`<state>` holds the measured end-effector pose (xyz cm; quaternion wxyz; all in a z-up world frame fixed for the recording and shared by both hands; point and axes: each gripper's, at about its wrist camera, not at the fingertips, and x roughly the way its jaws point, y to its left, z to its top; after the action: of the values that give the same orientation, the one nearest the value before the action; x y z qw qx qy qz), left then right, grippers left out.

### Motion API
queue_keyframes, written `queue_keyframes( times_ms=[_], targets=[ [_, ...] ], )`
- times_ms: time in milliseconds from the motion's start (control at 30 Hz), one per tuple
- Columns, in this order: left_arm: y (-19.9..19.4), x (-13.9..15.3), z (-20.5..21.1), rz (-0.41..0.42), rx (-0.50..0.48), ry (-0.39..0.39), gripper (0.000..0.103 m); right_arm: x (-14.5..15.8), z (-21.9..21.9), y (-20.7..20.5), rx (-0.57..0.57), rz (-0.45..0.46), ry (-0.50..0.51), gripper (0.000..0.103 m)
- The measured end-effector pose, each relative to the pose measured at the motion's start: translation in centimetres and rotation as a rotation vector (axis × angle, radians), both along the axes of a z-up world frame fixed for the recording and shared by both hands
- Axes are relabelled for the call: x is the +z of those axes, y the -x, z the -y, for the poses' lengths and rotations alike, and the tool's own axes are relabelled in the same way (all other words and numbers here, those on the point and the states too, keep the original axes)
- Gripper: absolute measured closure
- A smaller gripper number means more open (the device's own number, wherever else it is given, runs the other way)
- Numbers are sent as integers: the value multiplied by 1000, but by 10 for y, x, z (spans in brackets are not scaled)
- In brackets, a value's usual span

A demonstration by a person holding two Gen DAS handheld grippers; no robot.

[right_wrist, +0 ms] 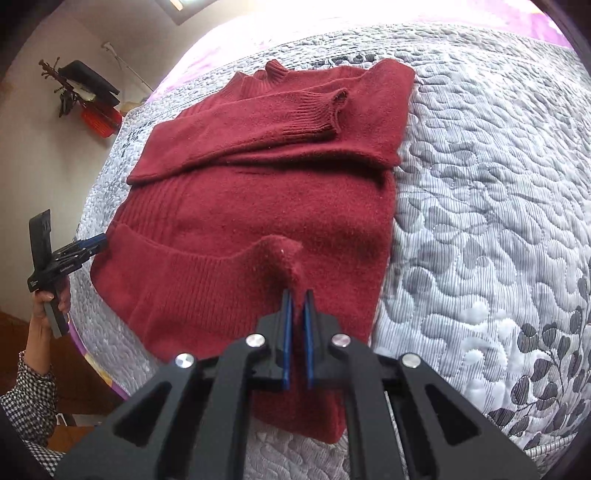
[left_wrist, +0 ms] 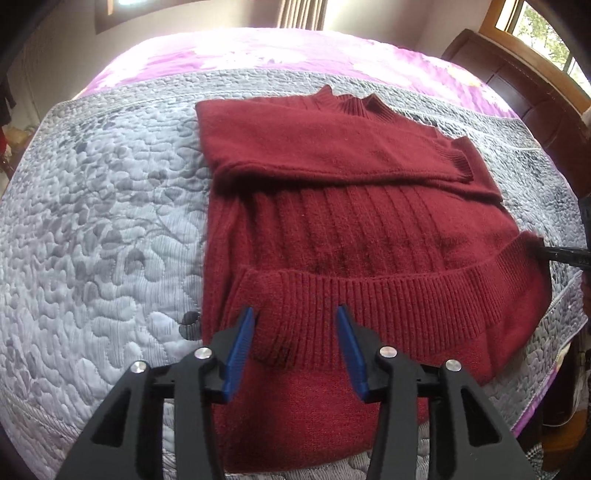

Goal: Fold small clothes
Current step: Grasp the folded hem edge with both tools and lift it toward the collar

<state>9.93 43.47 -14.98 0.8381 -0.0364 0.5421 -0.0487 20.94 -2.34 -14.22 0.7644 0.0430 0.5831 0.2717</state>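
Sweater [left_wrist: 354, 229], dark red knit, lies flat on a bed covered by a grey quilt [left_wrist: 103, 221], with both sleeves folded across the chest. One sleeve [right_wrist: 258, 122] runs over the body with its ribbed cuff [right_wrist: 325, 110] lying near the far side edge. The collar [left_wrist: 351, 99] points away from both cameras, toward a purple floral blanket [left_wrist: 258, 48] at the far end of the bed. The ribbed hem [left_wrist: 388, 299] lies nearest the tools.

The left tool [left_wrist: 297, 350] stands wide, its blue pads [left_wrist: 240, 350] spread apart over the hem, with red knit showing between them; whether the pads touch the fabric I cannot tell. In the right wrist view this same tool [right_wrist: 98, 242] sits at the hem's corner, held by a hand [right_wrist: 48, 306] with a checked sleeve [right_wrist: 29, 402] below it.

The right tool [right_wrist: 297, 306] is nearly closed and pinches the hem: a small peak of fabric [right_wrist: 288, 251] rises up just ahead of its narrow-set pads [right_wrist: 286, 332]. In the left wrist view its dark tip [left_wrist: 561, 254] touches the sweater's edge.

A wooden headboard [left_wrist: 517, 85] stands beside the bed under a window [left_wrist: 535, 26].
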Motion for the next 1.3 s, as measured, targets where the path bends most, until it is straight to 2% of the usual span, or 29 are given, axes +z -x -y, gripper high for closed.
queue_keyframes(
  times_ms=[67, 100, 133, 300, 367, 433, 500, 600, 700, 733, 767, 800, 833, 967, 1100, 1233, 1300],
  targets=[
    [-6, -7, 1, -35, 2, -2, 81, -1, 0, -1, -1, -4, 0, 98],
    [-8, -10, 0, -48, 10, -1, 102, -1, 0, -1, -2, -4, 0, 98],
    [-8, -11, -1, -46, 15, 9, 103, -2, 1, -1, -2, -3, -4, 98],
    [2, 12, -7, 49, 35, 13, 102, -3, 3, 0, 2, 1, -6, 98],
    [0, 17, -8, 50, 26, -17, 88, -4, 4, 0, 0, -2, -2, 98],
    [-5, 13, -9, 32, 2, -54, 49, -5, 4, 0, -7, -6, -9, 98],
    [-10, 6, -9, 13, -21, -74, 45, -6, 3, 1, -8, -5, -7, 98],
    [-18, -6, -8, -20, -23, -94, 45, -9, 1, 1, -4, -10, 0, 98],
    [-18, -13, -5, -27, -45, -63, 53, -11, 0, 0, -6, -17, 1, 98],
    [-18, -16, -4, -39, -53, -59, 67, -12, -1, -1, -8, -20, 2, 98],
    [-19, -19, -2, -50, -54, -66, 75, -12, -1, -1, -10, -22, 2, 98],
    [-19, -21, -2, -51, -46, -79, 91, -13, -1, -2, -11, -23, 0, 98],
    [-18, -20, -4, -48, -37, -71, 94, -12, -1, -1, -10, -22, -4, 97],
    [-3, 4, -14, 37, 5, 60, 95, -7, 3, 0, -11, -5, -34, 98],
    [25, 31, -16, 151, 33, 118, 95, 2, 14, 3, -27, 15, -92, 98],
    [33, 15, -21, 131, 75, 79, 95, -13, 12, 2, -29, -17, -22, 98],
    [31, 11, -26, 123, 105, 114, 95, -18, 9, 2, -32, -32, -12, 98]
  ],
)
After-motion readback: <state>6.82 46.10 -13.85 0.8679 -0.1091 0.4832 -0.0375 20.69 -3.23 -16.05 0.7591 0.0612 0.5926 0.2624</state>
